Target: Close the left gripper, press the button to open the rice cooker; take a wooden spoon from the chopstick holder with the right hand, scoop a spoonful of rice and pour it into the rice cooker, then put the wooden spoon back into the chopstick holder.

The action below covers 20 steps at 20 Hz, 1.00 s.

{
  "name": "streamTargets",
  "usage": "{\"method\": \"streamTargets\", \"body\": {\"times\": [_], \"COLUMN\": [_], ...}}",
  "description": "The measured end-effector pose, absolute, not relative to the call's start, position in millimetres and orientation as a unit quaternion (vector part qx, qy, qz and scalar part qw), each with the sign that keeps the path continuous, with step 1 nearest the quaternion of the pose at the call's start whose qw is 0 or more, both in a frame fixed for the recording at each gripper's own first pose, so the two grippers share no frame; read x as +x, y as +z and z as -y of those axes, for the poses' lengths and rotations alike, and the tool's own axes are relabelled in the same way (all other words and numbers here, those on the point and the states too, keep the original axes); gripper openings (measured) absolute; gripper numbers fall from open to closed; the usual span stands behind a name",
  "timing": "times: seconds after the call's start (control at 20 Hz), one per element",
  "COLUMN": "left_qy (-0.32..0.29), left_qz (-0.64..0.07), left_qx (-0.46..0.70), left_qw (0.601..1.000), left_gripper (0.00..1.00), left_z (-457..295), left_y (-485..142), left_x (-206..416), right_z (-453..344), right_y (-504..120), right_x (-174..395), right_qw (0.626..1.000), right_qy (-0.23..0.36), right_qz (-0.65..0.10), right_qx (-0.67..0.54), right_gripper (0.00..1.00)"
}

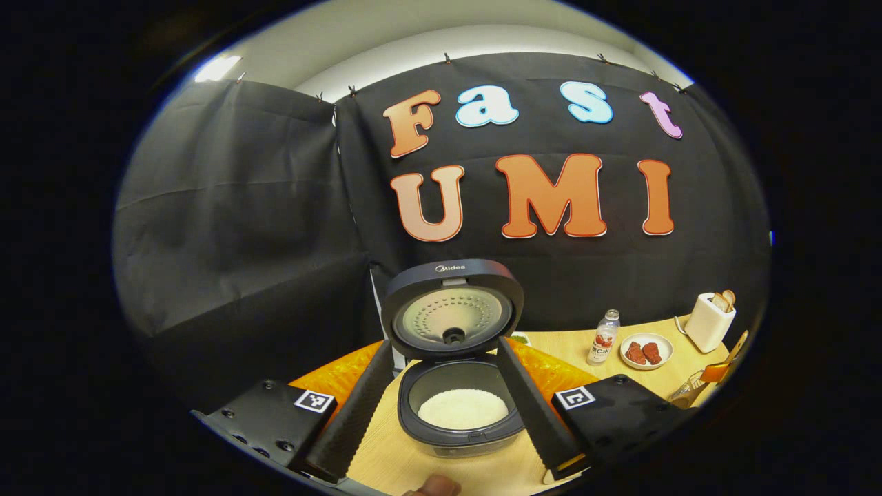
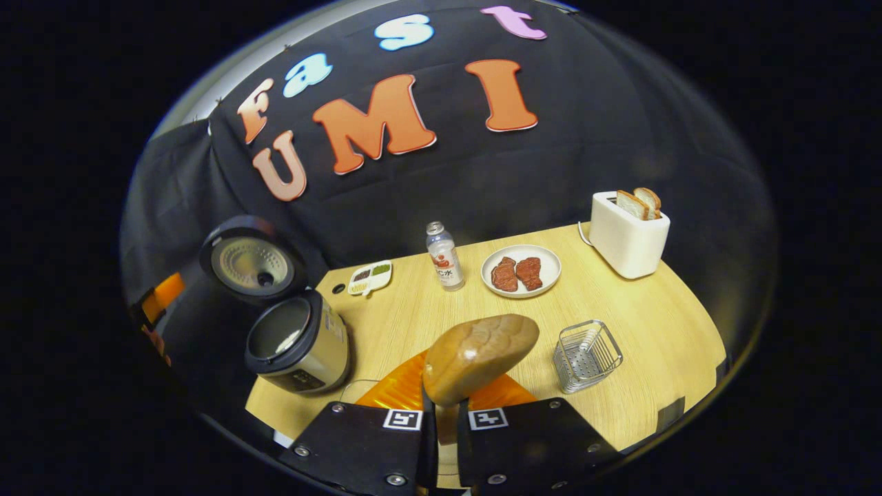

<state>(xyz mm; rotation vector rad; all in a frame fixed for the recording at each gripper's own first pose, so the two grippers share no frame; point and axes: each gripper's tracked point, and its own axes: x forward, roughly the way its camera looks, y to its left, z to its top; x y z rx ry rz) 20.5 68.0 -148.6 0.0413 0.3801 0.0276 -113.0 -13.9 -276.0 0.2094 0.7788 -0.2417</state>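
While your right gripper (image 2: 446,406) pinches the wooden spoon (image 2: 479,356), whose handle is hidden between the fingers, your left gripper (image 1: 441,413) stands wide before the open rice cooker (image 1: 460,406), white rice (image 1: 462,408) inside. Beyond the spoon's bowl sits the wire chopstick holder (image 2: 587,355); farther back, a bottle (image 2: 444,256) and toaster (image 2: 627,233).

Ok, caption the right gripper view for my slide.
Right gripper holds the wooden spoon above the table, open rice cooker alongside.
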Motion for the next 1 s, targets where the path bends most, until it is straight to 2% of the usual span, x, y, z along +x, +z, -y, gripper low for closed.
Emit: {"method": "streamTargets", "body": {"times": [0.15, 0.4, 0.45, 0.55, 0.6, 0.7, 0.95, 1.0], "left_qy": [0.015, 0.022, 0.02, 0.015, 0.013, 0.008, -0.005, -0.007], "left_qz": [-0.196, -0.208, -0.211, -0.218, -0.221, -0.224, -0.217, -0.215], "left_qx": [0.023, 0.046, 0.045, 0.048, 0.054, 0.063, 0.062, 0.061], "left_qw": [0.98, 0.977, 0.976, 0.975, 0.974, 0.973, 0.974, 0.975], "left_gripper": [0.97, 1.0, 0.97, 1.0, 0.97, 1.0, 0.97, 1.0], "left_z": [-84, -115, -118, -125, -129, -134, -134, -134], "left_y": [-155, -168, -170, -177, -180, -183, -181, -180], "left_x": [20, 18, 18, 20, 22, 25, 34, 34], "right_z": [0, -18, -22, -28, -31, -36, -44, -46], "right_y": [-294, -302, -310, -321, -325, -336, -364, -368], "right_x": [-115, -105, -107, -111, -114, -120, -135, -136], "right_qw": [0.917, 0.925, 0.922, 0.916, 0.913, 0.908, 0.893, 0.893], "right_qy": [-0.111, -0.096, -0.09, -0.089, -0.088, -0.084, -0.085, -0.084], "right_qz": [-0.384, -0.346, -0.348, -0.349, -0.35, -0.351, -0.367, -0.365], "right_qx": [0.015, -0.122, -0.141, -0.174, -0.188, -0.214, -0.247, -0.251], "right_gripper": [0.1, 0.1, 0.1, 0.1, 0.11, 0.11, 0.11, 0.1]}}
